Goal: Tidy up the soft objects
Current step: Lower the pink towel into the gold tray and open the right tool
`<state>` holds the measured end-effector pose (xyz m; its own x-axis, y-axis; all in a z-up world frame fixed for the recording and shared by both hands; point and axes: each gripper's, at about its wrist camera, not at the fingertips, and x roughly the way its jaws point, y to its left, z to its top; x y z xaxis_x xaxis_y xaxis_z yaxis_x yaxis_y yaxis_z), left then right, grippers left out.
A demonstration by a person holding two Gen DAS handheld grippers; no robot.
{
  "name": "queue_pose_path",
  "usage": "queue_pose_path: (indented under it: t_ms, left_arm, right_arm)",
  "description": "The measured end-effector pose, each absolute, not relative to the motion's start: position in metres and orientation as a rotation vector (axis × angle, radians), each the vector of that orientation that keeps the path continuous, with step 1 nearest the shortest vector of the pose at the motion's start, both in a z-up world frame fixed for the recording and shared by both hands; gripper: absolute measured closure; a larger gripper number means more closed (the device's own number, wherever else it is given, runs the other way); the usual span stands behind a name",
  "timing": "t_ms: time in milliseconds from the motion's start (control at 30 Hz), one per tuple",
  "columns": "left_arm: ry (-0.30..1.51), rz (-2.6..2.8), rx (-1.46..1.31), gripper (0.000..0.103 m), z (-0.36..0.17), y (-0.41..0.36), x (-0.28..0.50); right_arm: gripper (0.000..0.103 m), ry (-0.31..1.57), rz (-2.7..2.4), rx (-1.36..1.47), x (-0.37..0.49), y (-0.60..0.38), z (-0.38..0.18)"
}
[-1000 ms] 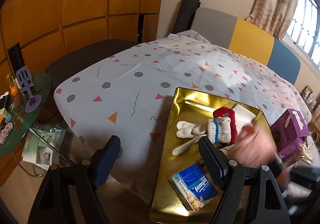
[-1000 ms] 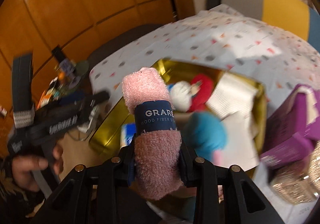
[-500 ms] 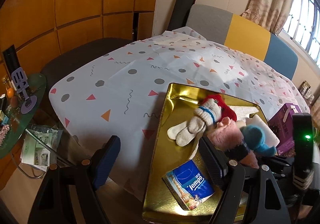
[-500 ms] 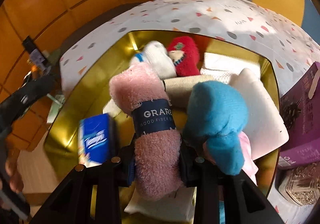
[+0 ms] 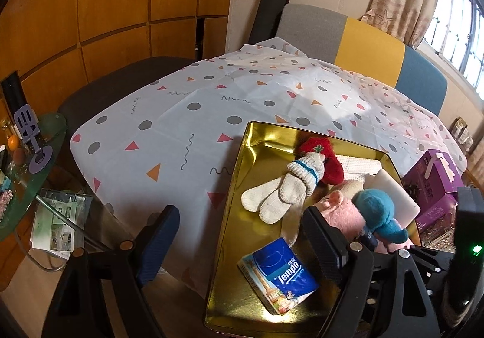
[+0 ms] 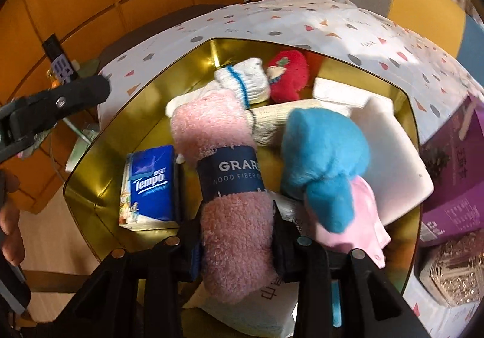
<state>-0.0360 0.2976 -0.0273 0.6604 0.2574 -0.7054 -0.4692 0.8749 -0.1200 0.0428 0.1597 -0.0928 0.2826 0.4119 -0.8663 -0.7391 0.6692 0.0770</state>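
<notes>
My right gripper [image 6: 237,235] is shut on a rolled pink towel [image 6: 224,186] with a dark blue paper band, holding it low over the gold tray [image 6: 87,186]. The towel also shows in the left wrist view [image 5: 341,214]. In the tray lie white gloves [image 5: 284,190], a red sock [image 5: 326,159], a blue plush [image 6: 323,156], a white block [image 6: 393,156] and a blue Tempo tissue pack [image 5: 278,274]. My left gripper [image 5: 239,244] is open and empty, hovering at the tray's near left edge [image 5: 230,217].
The tray sits on a table with a white patterned cloth [image 5: 211,102]. A purple box [image 5: 429,177] stands right of the tray. A glass side table [image 5: 24,156] with small items is at the left. A multicoloured sofa back [image 5: 363,44] is behind.
My right gripper has carried the pink towel forward and down into the tray, beside the blue plush. The left gripper has stayed open and shifted only slightly.
</notes>
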Motion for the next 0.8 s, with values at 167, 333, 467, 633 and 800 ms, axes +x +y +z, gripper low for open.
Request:
queue_pose_path:
  t_ms: [167,333,467,633,800]
  left_arm:
    - [0.747,0.418,-0.308,0.018,-0.029,0.298,-0.036]
    - [0.746,0.417,-0.311,0.018,-0.03,0.297,-0.037]
    - [0.748,0.409,-0.308,0.018,-0.03,0.293,-0.037]
    - [0.741,0.406,-0.3,0.018,-0.025,0.29,-0.034]
    - [0.728,0.407,-0.276,0.01,-0.016,0.28,-0.032]
  right_arm:
    - [0.057,1.017,0.825,-0.266,0.044,0.138,-0.076]
    - [0.055,0.986,0.857,-0.237,0.033,0.118,-0.056]
    - [0.061,0.966,0.859,-0.278,0.026,0.118,-0.058]
    - [0.076,0.979,0.852,-0.305,0.032,0.134,-0.074]
    - [0.073,1.002,0.85,-0.265,0.039,0.142,-0.078]
